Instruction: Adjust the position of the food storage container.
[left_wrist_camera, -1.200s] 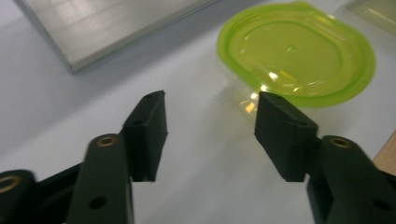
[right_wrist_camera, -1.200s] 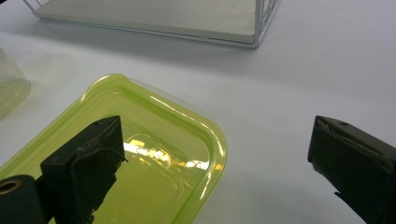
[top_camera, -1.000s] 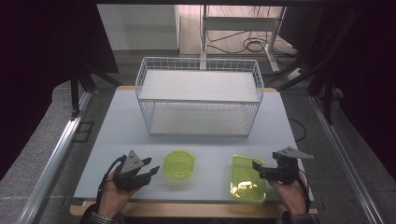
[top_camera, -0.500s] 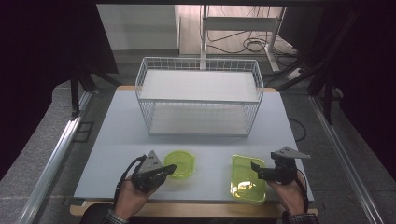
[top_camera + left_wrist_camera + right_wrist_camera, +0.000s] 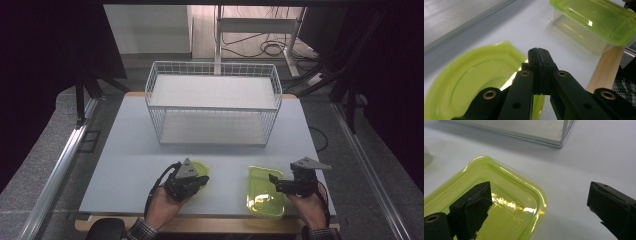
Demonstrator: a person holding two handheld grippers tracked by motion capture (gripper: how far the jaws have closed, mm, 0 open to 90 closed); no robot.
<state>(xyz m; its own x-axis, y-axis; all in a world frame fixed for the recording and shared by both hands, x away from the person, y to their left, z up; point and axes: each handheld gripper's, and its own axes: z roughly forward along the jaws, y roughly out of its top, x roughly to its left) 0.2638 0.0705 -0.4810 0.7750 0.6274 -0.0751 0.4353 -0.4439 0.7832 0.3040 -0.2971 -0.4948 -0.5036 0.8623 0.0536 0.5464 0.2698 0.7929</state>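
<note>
A round, shallow yellow-green dish [image 5: 203,167] lies near the table's front, left of centre. My left gripper [image 5: 199,179] lies over its near rim with both jaws pressed together. In the left gripper view the shut gripper [image 5: 539,53] hangs above the dish [image 5: 469,80], and I see nothing between the jaws. A rectangular yellow-green container [image 5: 262,200] stands at the front right. My right gripper [image 5: 277,184] is open at its right end. In the right gripper view one jaw of that gripper [image 5: 539,188] hovers over the container [image 5: 506,182] and the other stands outside over the table.
A white wire basket [image 5: 212,107] with a pale floor stands at the middle back of the grey table [image 5: 125,165]. The table's wooden front edge [image 5: 604,67] runs just beside the container [image 5: 596,20]. Dark floor, metal rails and cables surround the table.
My left hand has slid right from the table's front left onto the round dish. The right gripper and the rectangular container have stayed put.
</note>
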